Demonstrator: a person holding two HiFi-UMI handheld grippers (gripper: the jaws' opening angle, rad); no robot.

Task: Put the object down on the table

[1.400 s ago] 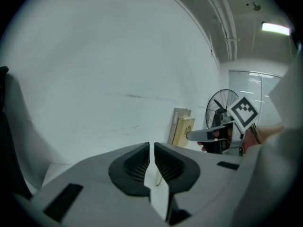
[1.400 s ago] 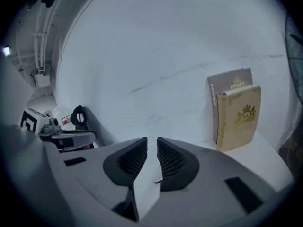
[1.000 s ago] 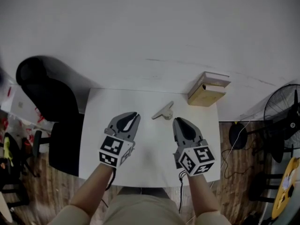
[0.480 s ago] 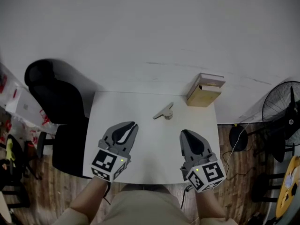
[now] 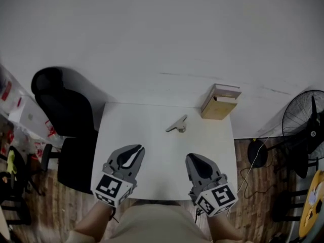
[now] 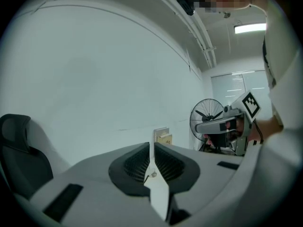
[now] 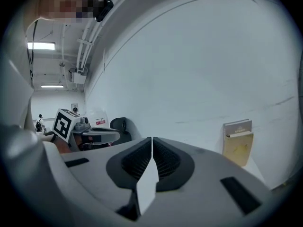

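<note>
The object, a small grey metal piece with a flat blade and a round knob, lies on the white table toward its far side. No gripper touches it. My left gripper hovers over the table's near left edge, jaws shut and empty. My right gripper hovers over the near right edge, also shut with nothing in it. In the left gripper view the jaws meet at the tips, and the object shows far off through the slit below them. The right gripper view shows its jaws pressed together.
Two books lean against the wall at the table's far right corner. A black office chair stands left of the table. A floor fan and cables are on the right. A white wall backs the table.
Both grippers have drawn back from the middle of the table to its near edge. The object has stayed where it lay.
</note>
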